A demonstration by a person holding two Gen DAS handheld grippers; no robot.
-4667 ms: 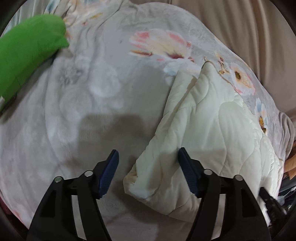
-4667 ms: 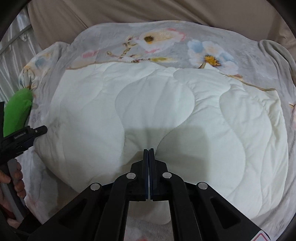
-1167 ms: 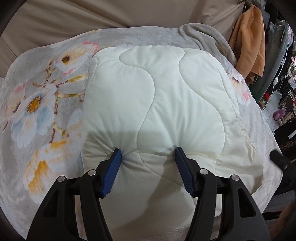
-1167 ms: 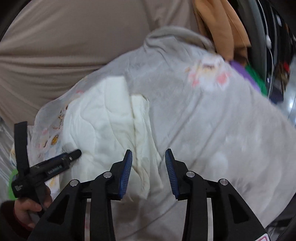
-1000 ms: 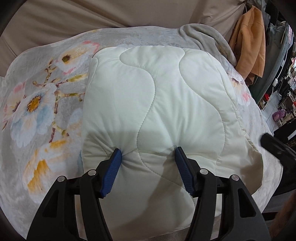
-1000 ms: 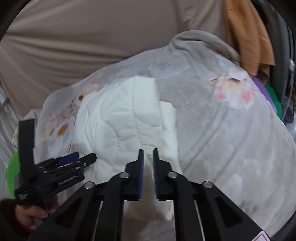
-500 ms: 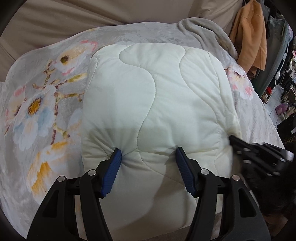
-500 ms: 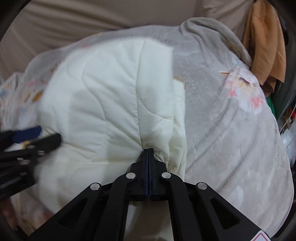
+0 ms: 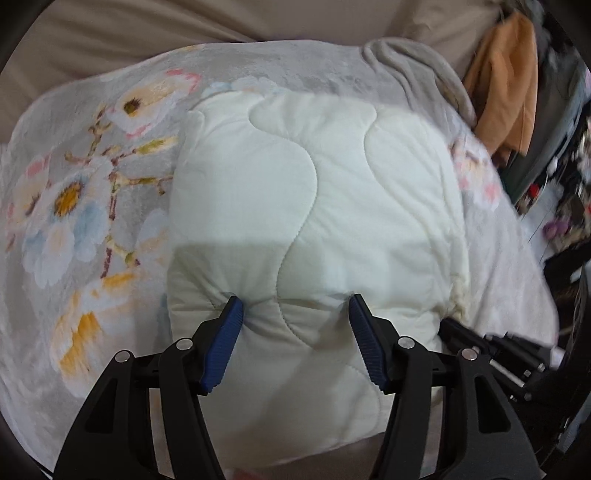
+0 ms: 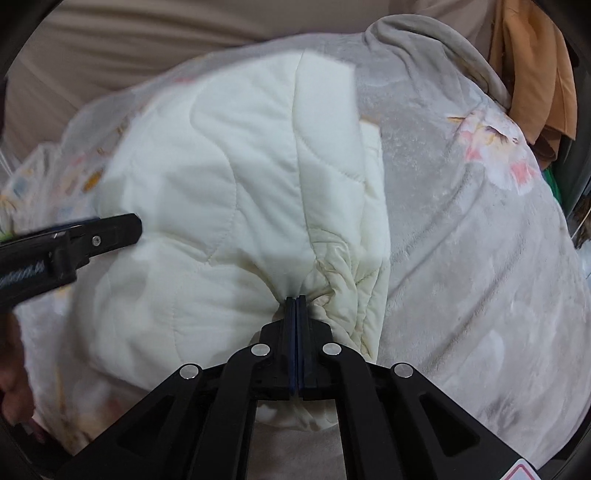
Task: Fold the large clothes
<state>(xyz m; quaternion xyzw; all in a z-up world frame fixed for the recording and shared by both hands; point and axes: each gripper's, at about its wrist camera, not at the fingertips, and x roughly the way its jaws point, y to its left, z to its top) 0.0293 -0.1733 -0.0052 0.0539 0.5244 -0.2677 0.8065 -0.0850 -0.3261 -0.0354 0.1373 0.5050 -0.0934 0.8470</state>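
A cream quilted cover (image 9: 314, 184) lies folded into a thick pad on the bed. My left gripper (image 9: 294, 301) is shut on its near edge; both blue pads dent the padding, which puckers around them. In the right wrist view the same cover (image 10: 221, 166) bulges up, and my right gripper (image 10: 296, 297) is shut on its bunched right edge, with creases fanning out from the tips. The left gripper (image 10: 99, 232) shows as a black finger at the left of that view. The right gripper's body (image 9: 480, 343) sits at the lower right of the left wrist view.
Under the cover is a grey floral blanket (image 9: 74, 203), which spreads wide to the right (image 10: 461, 240). An orange garment (image 9: 506, 81) hangs past the bed's far right corner. Beige fabric (image 9: 147, 29) backs the bed. A person's hand (image 10: 11, 369) is at the left edge.
My right gripper came down onto the cover's right edge and shut on it, bunching the fabric. The left gripper kept its hold on the near edge.
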